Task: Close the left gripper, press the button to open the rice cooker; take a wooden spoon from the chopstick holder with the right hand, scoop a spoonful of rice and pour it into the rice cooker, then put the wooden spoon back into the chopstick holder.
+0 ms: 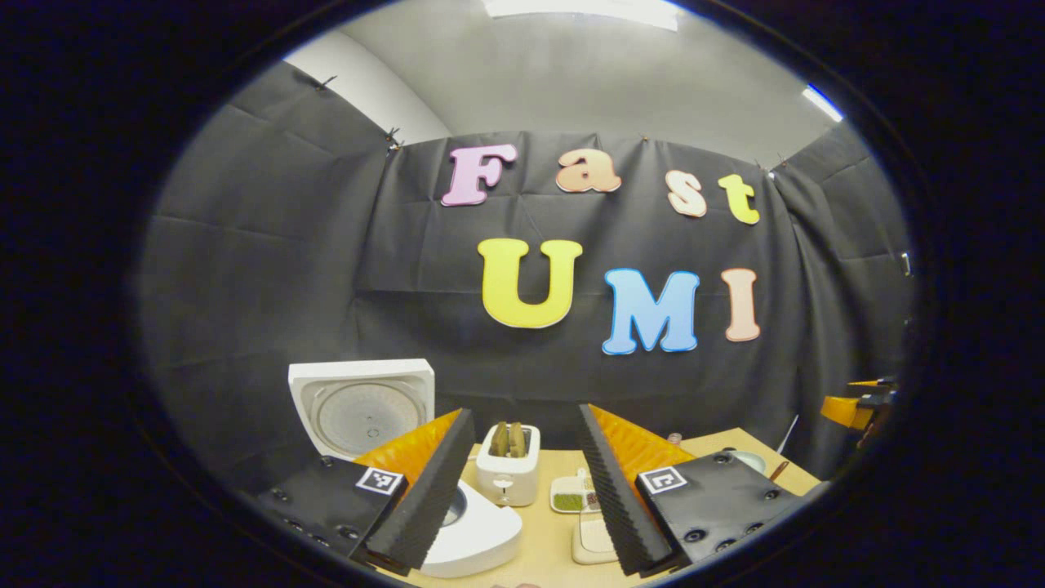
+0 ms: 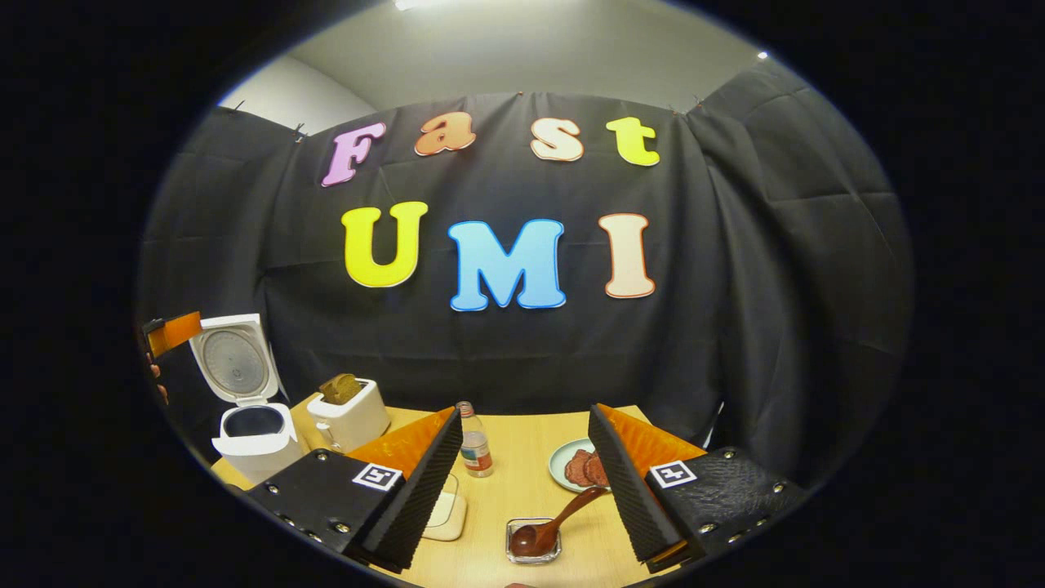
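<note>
The white rice cooker (image 1: 478, 535) stands open just past my left fingers, its lid (image 1: 361, 406) raised upright. My left gripper (image 1: 524, 416) is open and holds nothing. In the right gripper view the cooker (image 2: 249, 437) sits far left on the table with its lid (image 2: 233, 359) up. The wooden spoon (image 2: 549, 527) rests with its bowl in a small clear holder (image 2: 513, 554) near the front edge, handle leaning up to the right. My right gripper (image 2: 526, 412) hangs open above and behind it, touching nothing.
A white toaster (image 2: 351, 416) with bread stands beside the cooker. A small bottle (image 2: 474, 445), a plate (image 2: 558, 464) of reddish slices and a white square pad (image 2: 447, 514) lie on the wooden table (image 2: 522, 482). The left gripper (image 2: 173, 331) shows by the cooker lid.
</note>
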The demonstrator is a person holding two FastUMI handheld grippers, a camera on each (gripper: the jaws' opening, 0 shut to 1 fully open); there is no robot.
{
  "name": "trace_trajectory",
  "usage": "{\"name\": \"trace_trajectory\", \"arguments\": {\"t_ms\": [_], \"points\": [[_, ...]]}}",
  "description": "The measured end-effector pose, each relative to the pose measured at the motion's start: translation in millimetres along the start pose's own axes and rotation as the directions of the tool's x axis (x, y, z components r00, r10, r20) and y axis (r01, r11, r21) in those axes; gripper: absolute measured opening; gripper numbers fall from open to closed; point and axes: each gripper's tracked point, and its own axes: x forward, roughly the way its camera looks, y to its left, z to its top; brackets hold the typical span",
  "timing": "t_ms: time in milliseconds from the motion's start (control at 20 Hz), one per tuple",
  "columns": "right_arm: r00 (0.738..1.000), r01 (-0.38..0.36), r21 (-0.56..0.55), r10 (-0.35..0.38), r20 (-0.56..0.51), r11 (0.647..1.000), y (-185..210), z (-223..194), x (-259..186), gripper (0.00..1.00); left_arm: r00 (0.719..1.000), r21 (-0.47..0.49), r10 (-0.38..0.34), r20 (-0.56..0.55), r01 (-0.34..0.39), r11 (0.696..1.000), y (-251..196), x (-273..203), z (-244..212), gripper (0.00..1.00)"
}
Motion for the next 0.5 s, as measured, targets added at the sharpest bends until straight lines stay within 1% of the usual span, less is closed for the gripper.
{"name": "trace_trajectory", "arguments": {"t_ms": [100, 150, 200, 350, 500], "points": [[1.000, 0.016, -0.003, -0.016, -0.010, 1.000, -15.8, -9.0, 11.5, 0.94, 1.000, 0.011, -0.016, 0.000, 0.016, 1.000, -13.3, -2.3, -0.4, 0.90], [1.000, 0.012, -0.001, -0.012, -0.019, 1.000, -21.1, -15.2, 18.6, 0.95, 1.000, 0.020, -0.017, 0.000, 0.017, 1.000, -17.3, -2.7, -0.4, 0.92], [0.999, 0.012, 0.006, -0.012, -0.035, 1.000, -28.0, -25.0, 25.7, 0.95, 1.000, 0.028, -0.012, -0.009, 0.012, 1.000, -18.9, -2.2, -2.7, 0.89], [0.992, 0.070, 0.009, -0.068, -0.108, 0.998, -57.5, -62.8, 51.4, 0.95, 1.000, 0.010, -0.011, -0.025, 0.012, 1.000, -24.6, -1.4, -7.0, 0.91], [0.981, 0.071, 0.049, -0.061, -0.185, 0.996, -65.9, -101.1, 70.3, 0.95, 0.999, 0.001, -0.002, -0.038, 0.002, 1.000, -24.6, 0.4, -11.0, 0.89]]}}
